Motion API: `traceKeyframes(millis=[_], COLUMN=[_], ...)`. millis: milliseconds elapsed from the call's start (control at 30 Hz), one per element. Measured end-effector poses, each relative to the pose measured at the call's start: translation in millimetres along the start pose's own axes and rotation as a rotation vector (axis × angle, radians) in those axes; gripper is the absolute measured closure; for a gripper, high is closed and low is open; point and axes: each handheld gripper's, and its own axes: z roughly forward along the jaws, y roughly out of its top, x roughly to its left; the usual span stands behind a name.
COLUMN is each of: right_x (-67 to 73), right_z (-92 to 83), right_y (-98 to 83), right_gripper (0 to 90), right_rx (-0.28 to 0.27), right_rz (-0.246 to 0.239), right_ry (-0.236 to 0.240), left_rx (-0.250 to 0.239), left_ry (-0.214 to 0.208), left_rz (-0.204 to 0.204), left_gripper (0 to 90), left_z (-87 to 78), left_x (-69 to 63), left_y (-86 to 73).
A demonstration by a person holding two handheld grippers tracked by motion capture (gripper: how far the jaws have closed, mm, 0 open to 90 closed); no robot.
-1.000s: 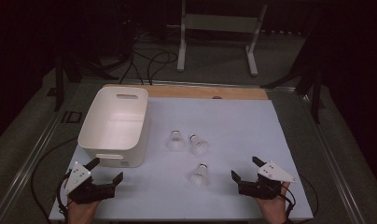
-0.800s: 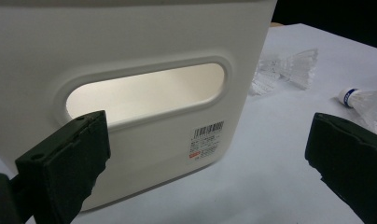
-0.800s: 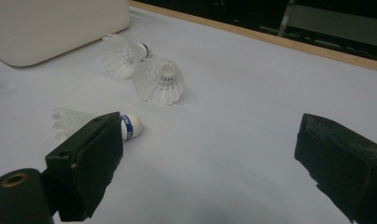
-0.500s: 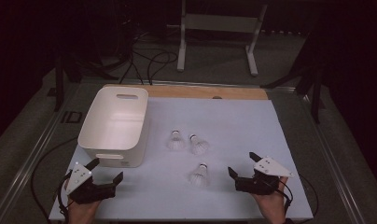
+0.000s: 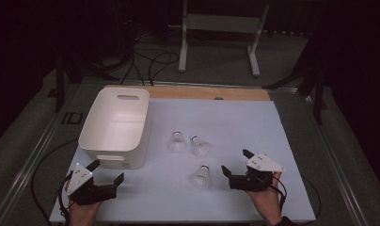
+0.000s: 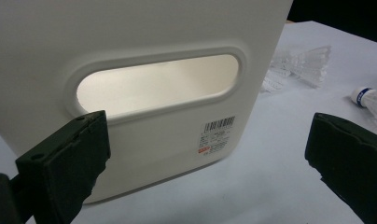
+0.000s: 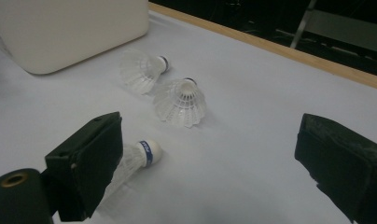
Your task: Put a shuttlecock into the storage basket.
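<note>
A white sheet covers the table, with dark floor and a metal stand behind it. At lower left of the high view, the left gripper rests with jaws apart, empty, near the white bin. Three shuttlecocks lie mid-frame: two side by side, and the nearest shuttlecock just left of the right gripper, which is spread wide and holds nothing.
</note>
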Motion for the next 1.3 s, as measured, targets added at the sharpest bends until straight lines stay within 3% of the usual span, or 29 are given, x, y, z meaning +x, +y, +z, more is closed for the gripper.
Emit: traceKeyframes(millis=[367,833,1300], right_x=[4.3,20.0,36.9], right_z=[4.2,20.9,34.8], right_y=[5.4,17.7,8.7], right_gripper=[7.8,7.2,7.3], right_rx=[0.003,0.019,0.058], right_rz=[-0.008,-0.053,-0.069], right_ry=[0.016,0.062,0.102], left_rx=[0.005,0.008,0.005], left_ry=[0.004,0.011,0.014], left_rz=[-0.002,-0.005,-0.011], left_gripper=[0.8,0.8,0.8], left_z=[0.3,0.7,0.2], left_x=[0.8,1.3,2.2], left_y=[-0.2,-0.4,-0.3])
